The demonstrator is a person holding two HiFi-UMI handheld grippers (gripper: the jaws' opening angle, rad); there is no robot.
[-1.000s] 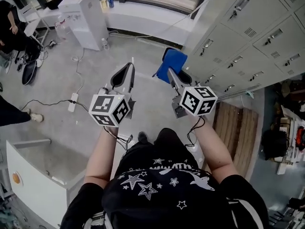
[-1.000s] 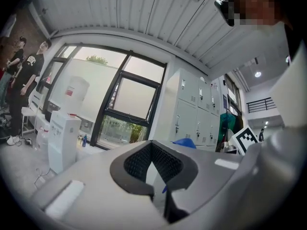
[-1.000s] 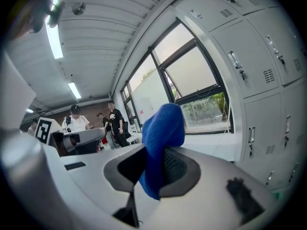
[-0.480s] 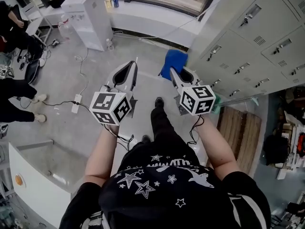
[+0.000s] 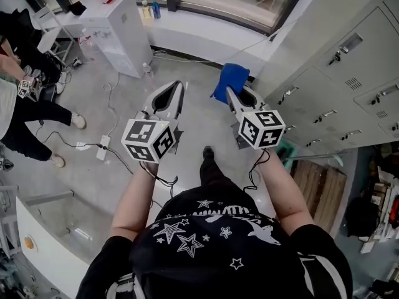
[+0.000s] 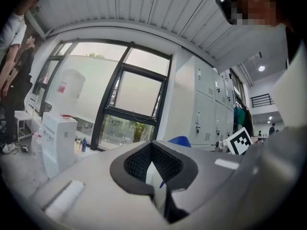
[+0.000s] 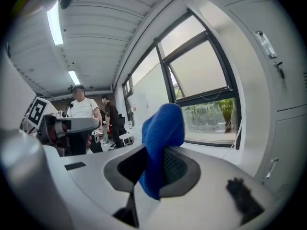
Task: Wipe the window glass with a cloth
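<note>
The person wears a black T-shirt (image 5: 212, 232) printed with white stars. The left gripper (image 5: 179, 85) and right gripper (image 5: 229, 91) are grey. Each carries a black-and-white marker cube (image 5: 148, 141) and a black cable (image 5: 163, 179).

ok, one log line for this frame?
right gripper: shut on blue cloth | left gripper: shut, empty | window glass: ahead, not yet touched

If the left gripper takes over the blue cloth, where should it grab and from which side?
Probably take the cloth by its free fold, which sticks out past the jaws of the right gripper, coming in from the left. The rest is pinched there, so only that fold is exposed.
</note>
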